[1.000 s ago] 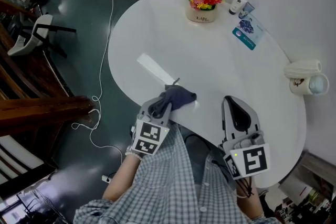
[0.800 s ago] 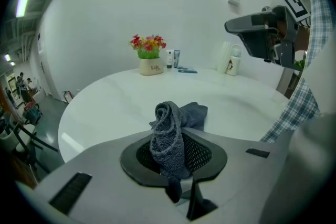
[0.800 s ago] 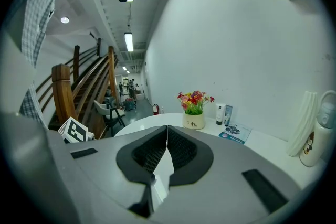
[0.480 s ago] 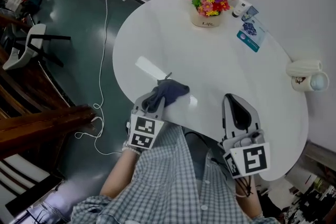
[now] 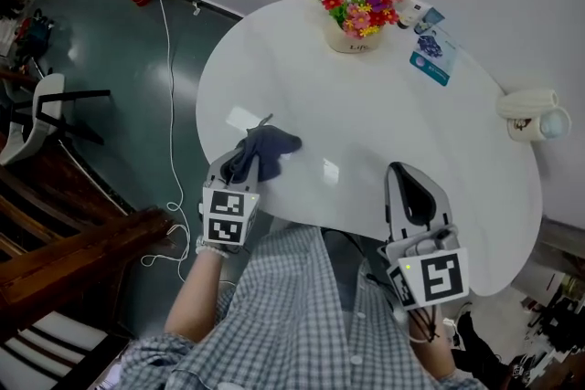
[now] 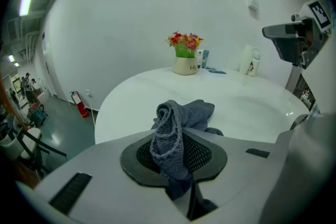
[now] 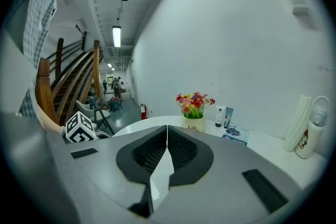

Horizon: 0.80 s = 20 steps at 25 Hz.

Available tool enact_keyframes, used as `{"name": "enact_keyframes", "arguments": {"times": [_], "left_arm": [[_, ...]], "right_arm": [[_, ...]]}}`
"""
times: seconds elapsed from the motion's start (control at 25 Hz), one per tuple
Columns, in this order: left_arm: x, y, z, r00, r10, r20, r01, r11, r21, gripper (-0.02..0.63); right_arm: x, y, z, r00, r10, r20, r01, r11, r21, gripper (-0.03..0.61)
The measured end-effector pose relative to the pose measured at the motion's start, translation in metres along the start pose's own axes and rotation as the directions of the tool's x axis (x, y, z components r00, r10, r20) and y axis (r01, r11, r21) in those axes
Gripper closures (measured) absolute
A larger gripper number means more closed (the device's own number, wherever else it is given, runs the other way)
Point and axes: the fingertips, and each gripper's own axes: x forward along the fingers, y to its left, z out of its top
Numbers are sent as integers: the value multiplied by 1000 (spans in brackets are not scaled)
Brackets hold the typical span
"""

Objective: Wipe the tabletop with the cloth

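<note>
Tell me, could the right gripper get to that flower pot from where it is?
Probably yes: the tabletop between the right gripper and the flower pot lies bare, and its shut fingers hold nothing.

head view: high overhead, looking steeply down, whole table (image 5: 393, 114) in frame | left gripper view: low at table's near-left edge, close behind its jaws, facing across to flowers (image 6: 185, 42) | right gripper view: low at near edge, facing same flowers | shared: table, flowers

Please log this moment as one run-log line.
left gripper: shut on cloth | cloth: on tabletop, left rim | right gripper: shut, empty
</note>
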Motion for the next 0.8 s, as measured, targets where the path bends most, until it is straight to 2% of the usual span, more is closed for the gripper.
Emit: {"name": "enact_keyframes", "arguments": {"times": [0.52,0.8], "left_arm": [[25,92,28,996,77,36,-80,994,75,545],[33,117,38,995,92,36,-96,984,148,545]], "right_arm": [[16,22,-1,997,-73,-26,73,997,16,568],[15,19,-2,994,-103,-34,103,995,17,568]]}}
